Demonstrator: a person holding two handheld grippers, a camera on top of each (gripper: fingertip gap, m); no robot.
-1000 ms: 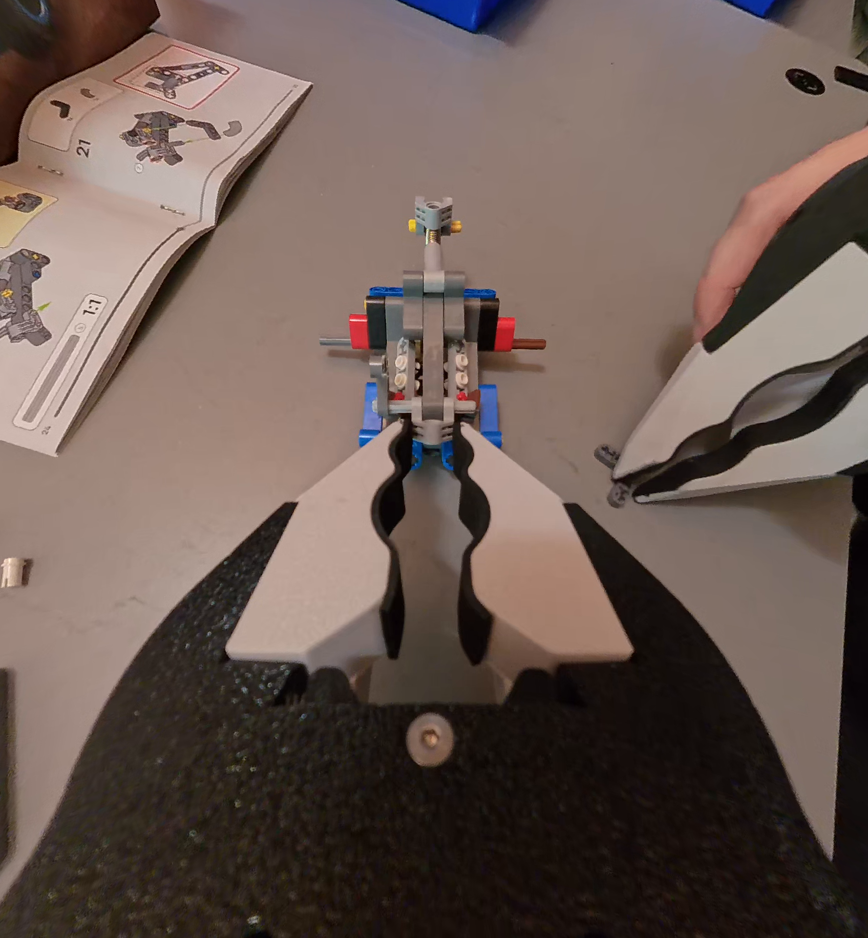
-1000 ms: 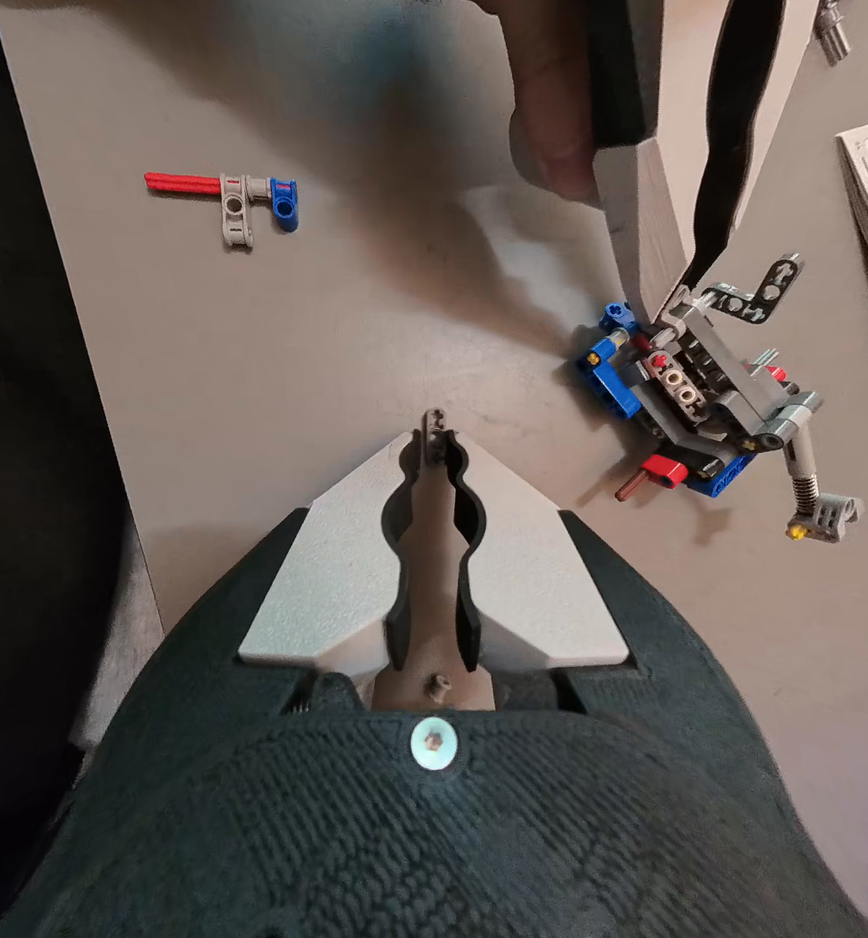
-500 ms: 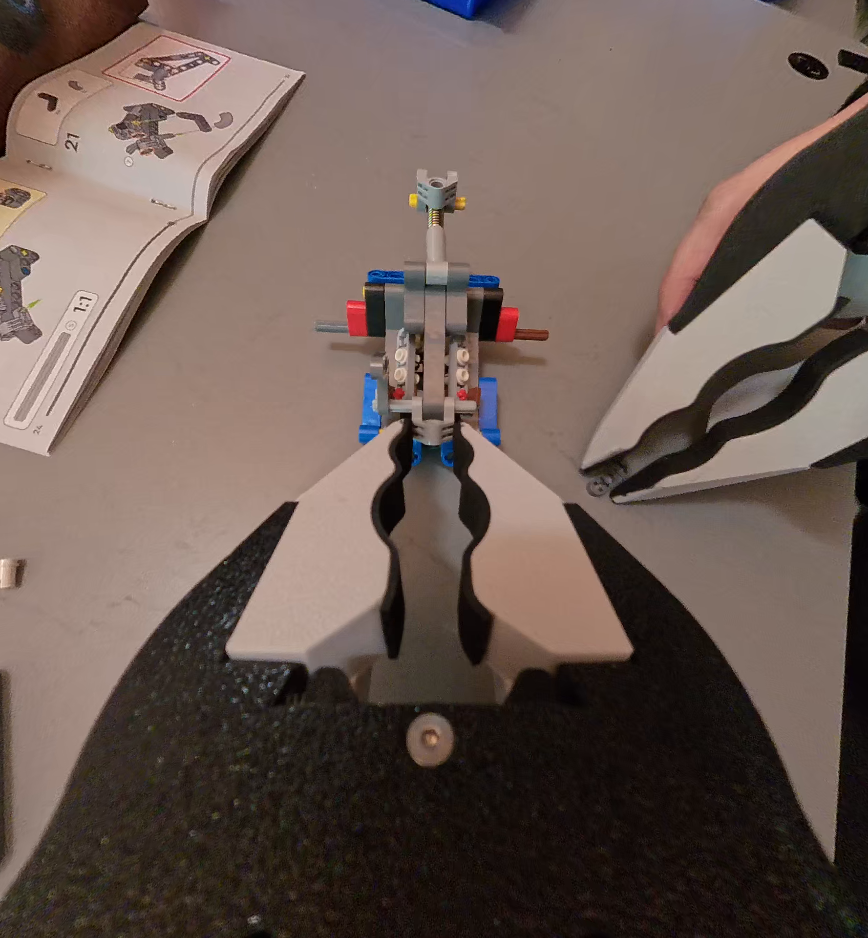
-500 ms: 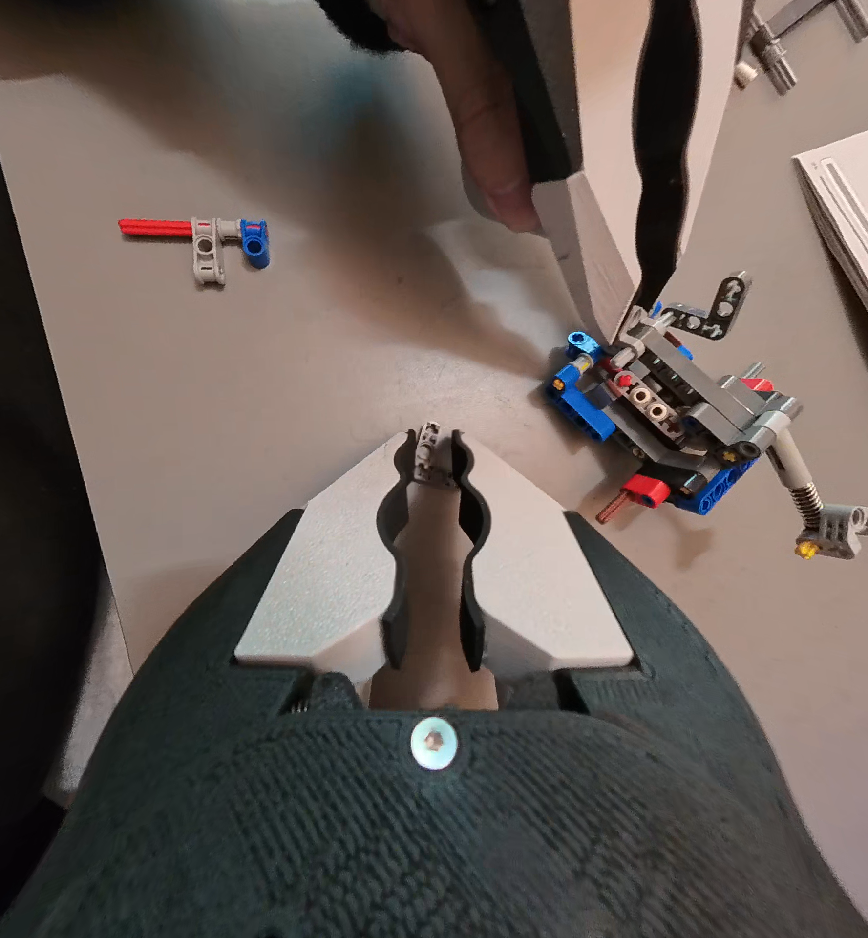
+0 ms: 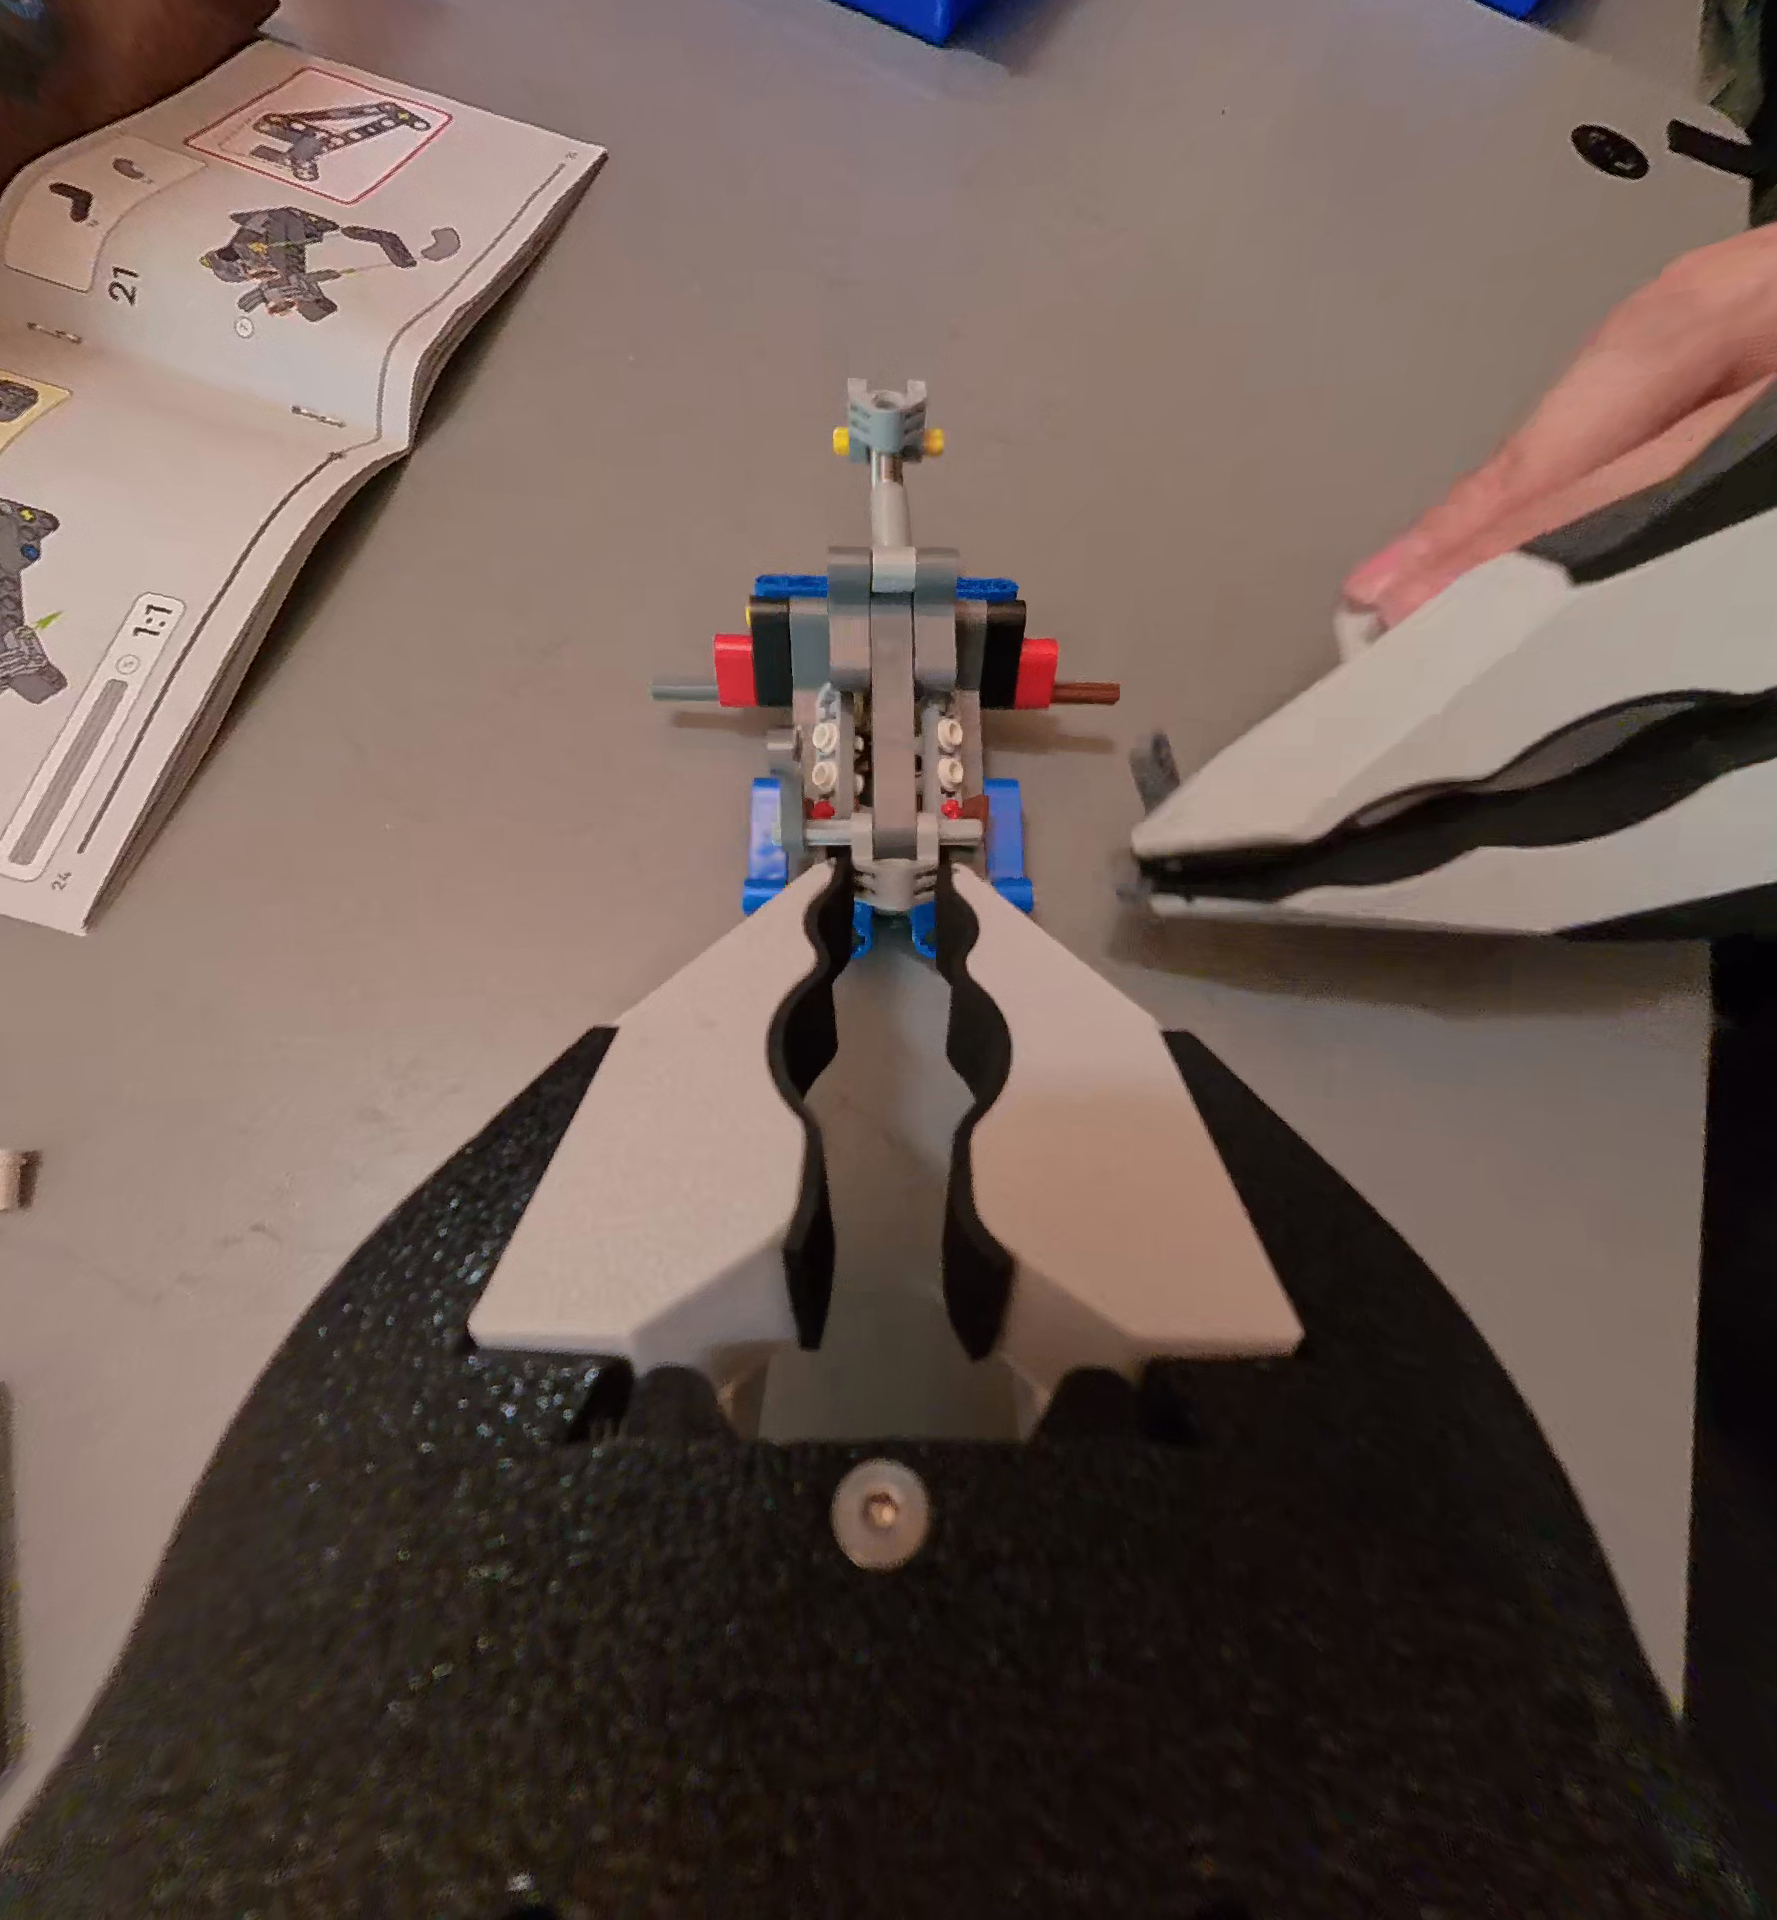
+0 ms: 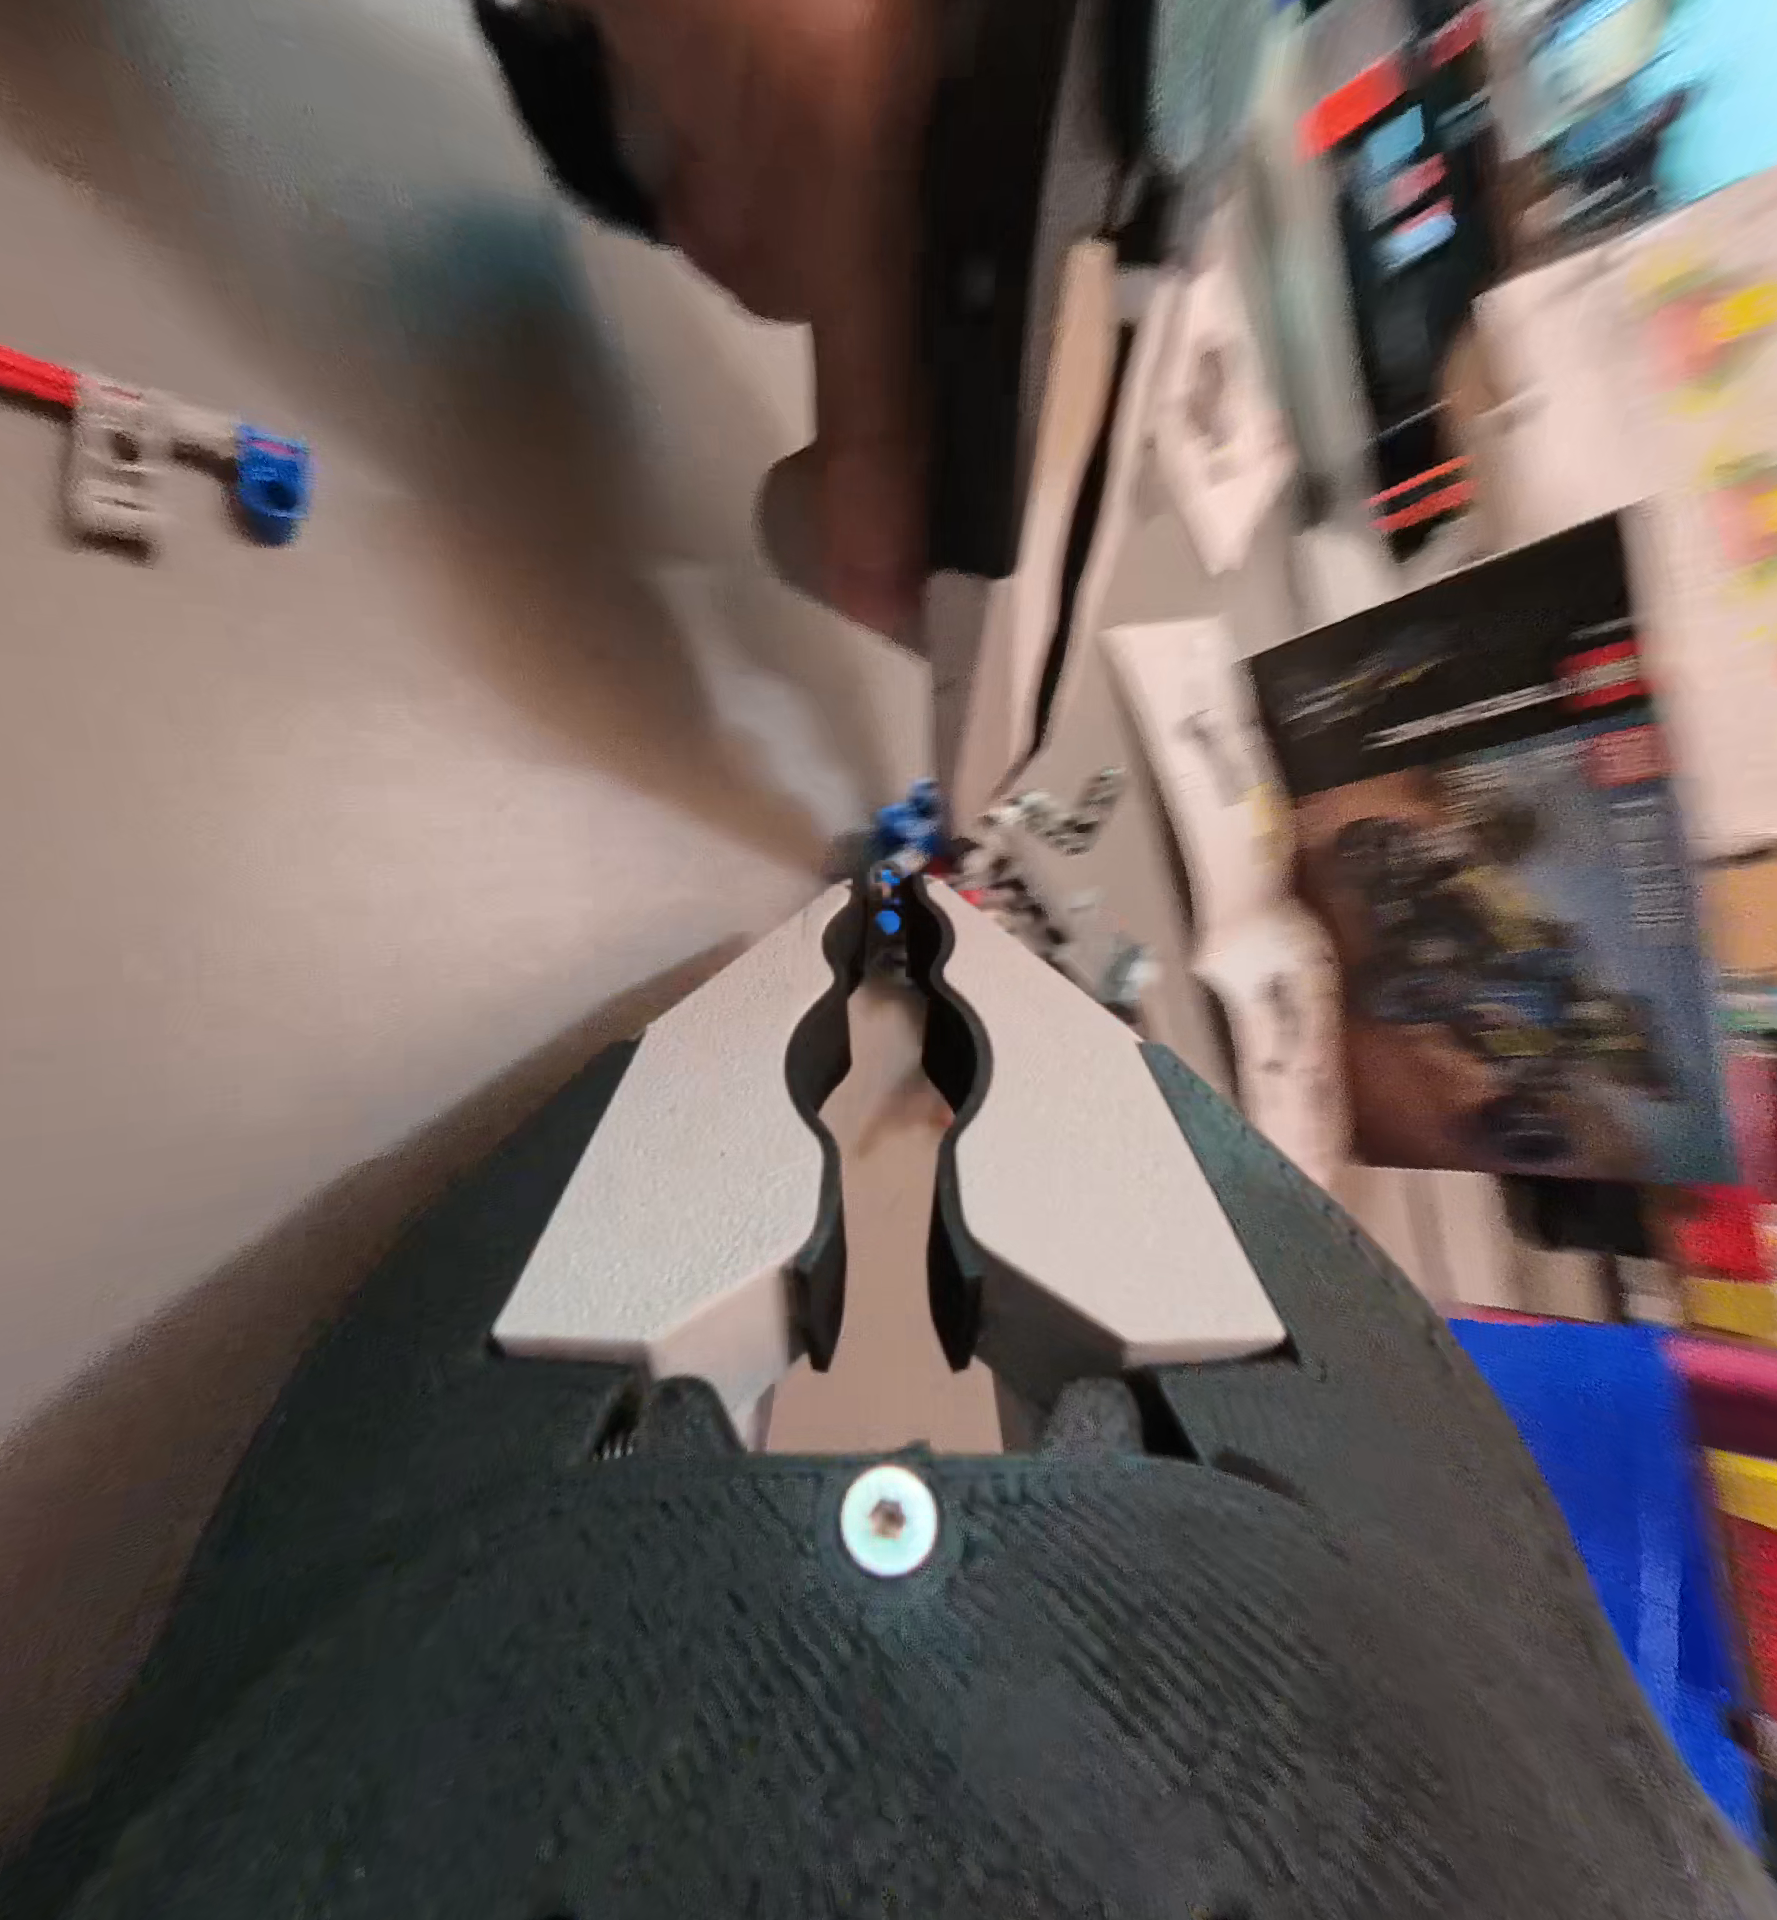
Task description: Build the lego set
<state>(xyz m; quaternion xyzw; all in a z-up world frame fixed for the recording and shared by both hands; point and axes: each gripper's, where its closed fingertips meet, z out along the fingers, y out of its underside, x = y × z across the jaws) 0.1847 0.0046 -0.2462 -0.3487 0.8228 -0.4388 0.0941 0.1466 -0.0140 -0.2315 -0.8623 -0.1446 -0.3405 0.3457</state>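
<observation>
Model points away from left gripper.

right gripper pinching a small dark piece with blue pin | brick model just beyond its tips, blurred | red-grey-blue connector piece far left of model | hand above model

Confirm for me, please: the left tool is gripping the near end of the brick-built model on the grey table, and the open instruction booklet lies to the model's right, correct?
Not quite. The left wrist view shows the instruction booklet lying to the left of the brick-built model, not the right. The rest holds: the left tool grips the model's near end on the grey table.
</observation>
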